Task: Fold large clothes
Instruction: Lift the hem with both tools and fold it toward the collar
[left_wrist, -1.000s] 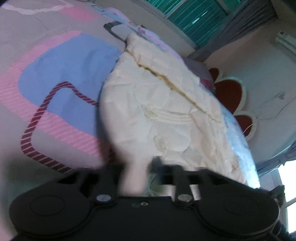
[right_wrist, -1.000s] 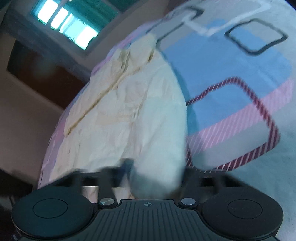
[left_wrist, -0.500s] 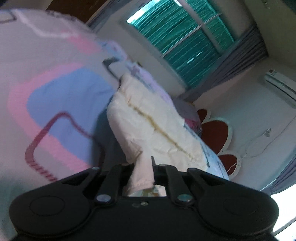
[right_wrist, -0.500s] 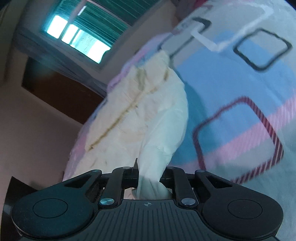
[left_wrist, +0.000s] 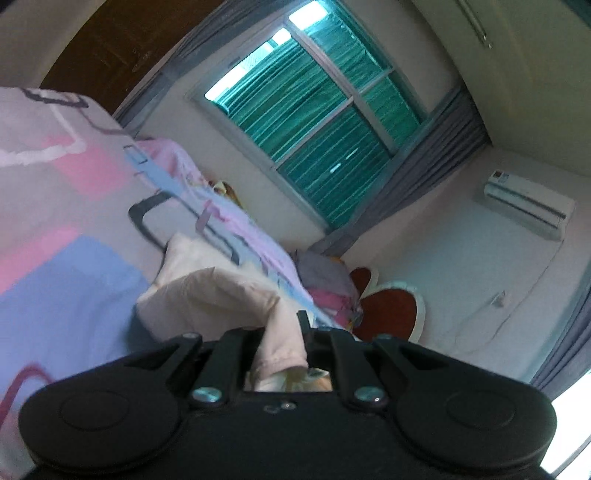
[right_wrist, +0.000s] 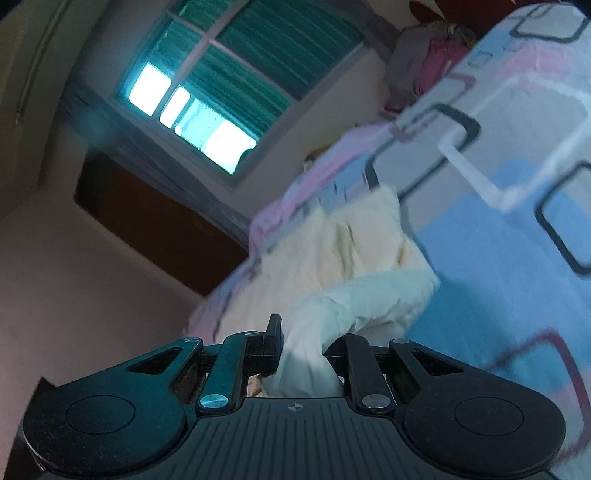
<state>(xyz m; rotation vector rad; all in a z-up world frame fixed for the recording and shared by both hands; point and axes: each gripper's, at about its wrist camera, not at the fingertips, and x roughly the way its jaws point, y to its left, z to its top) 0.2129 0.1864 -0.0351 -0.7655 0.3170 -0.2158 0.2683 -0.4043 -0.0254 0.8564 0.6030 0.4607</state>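
A large cream garment (left_wrist: 210, 295) lies on a bed with a pink, blue and grey patterned sheet (left_wrist: 66, 229). My left gripper (left_wrist: 282, 343) is shut on one edge of the garment and holds it lifted off the bed. In the right wrist view the garment (right_wrist: 354, 251) stretches away over the sheet (right_wrist: 517, 258). My right gripper (right_wrist: 306, 354) is shut on a bunched edge of it, also lifted. Both cameras tilt up toward the room.
A window with green blinds (left_wrist: 325, 110) and grey curtains faces me. Pillows or bedding (left_wrist: 328, 284) are piled at the head of the bed by a red and white headboard (left_wrist: 391, 306). An air conditioner (left_wrist: 528, 206) hangs on the wall.
Both grippers have risen with the garment's edges and tilted up. The garment, spread flat before, now folds over toward its far end.
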